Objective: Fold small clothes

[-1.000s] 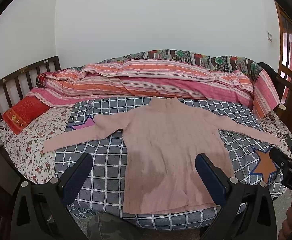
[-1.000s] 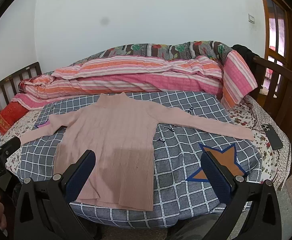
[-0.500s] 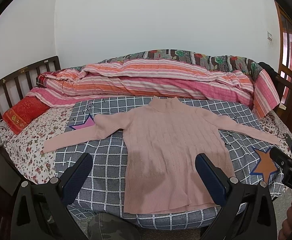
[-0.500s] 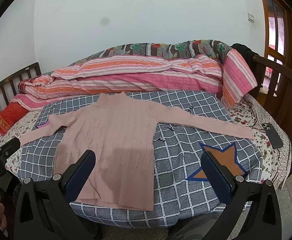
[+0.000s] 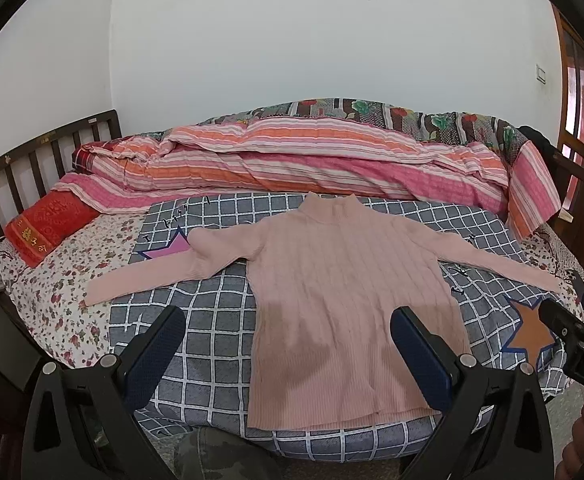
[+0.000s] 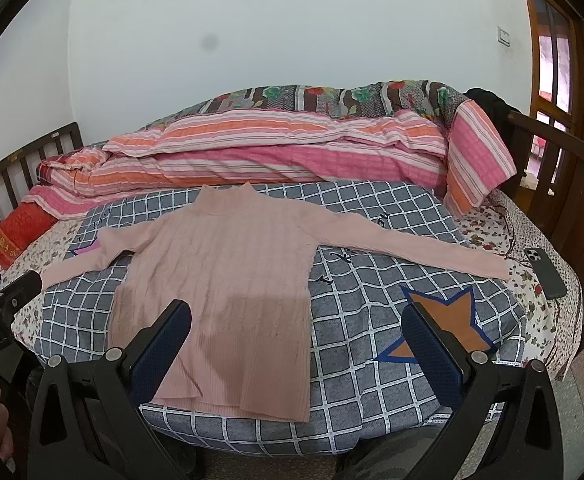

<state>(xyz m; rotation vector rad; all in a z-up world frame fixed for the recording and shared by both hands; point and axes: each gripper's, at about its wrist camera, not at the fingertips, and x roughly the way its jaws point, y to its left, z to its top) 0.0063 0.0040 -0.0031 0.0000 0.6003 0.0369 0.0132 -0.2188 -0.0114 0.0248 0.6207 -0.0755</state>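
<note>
We saw 1 pink sweater (image 5: 344, 304) lying flat and face up on the grey checked blanket (image 5: 211, 320) that covered the bed (image 6: 540, 280), collar toward the rolled striped quilt (image 5: 312, 168) and both sleeves stretched out to the sides.

Only the right wrist view showed the dark phone (image 6: 546, 272), lying on the floral sheet just beyond the sweater's right cuff, and it showed the orange star patch (image 6: 448, 320) whole beside the sweater's hem. Only the left wrist view showed the pink star patch (image 5: 167, 248) clearly, partly under the sweater's left sleeve; the right wrist view caught just a sliver of it. The red cushion (image 5: 47, 228) beyond the left cuff appeared in both views.

The left hand-held gripper (image 5: 283, 356) hung above the sweater's hem with its 2 fingers spread wide, holding nothing and touching nothing. The right hand-held gripper (image 6: 296, 356) hung the same way, fingers wide apart and empty, over the hem's right corner and the blanket. Each view caught the other gripper's body at its edge, along with part of the hand holding it.

We counted 1 sweater, 2 hand-held grippers, 2 star patches, 1 phone, 1 red cushion and 1 striped quilt, with a flowered quilt (image 6: 332, 98) behind it.
</note>
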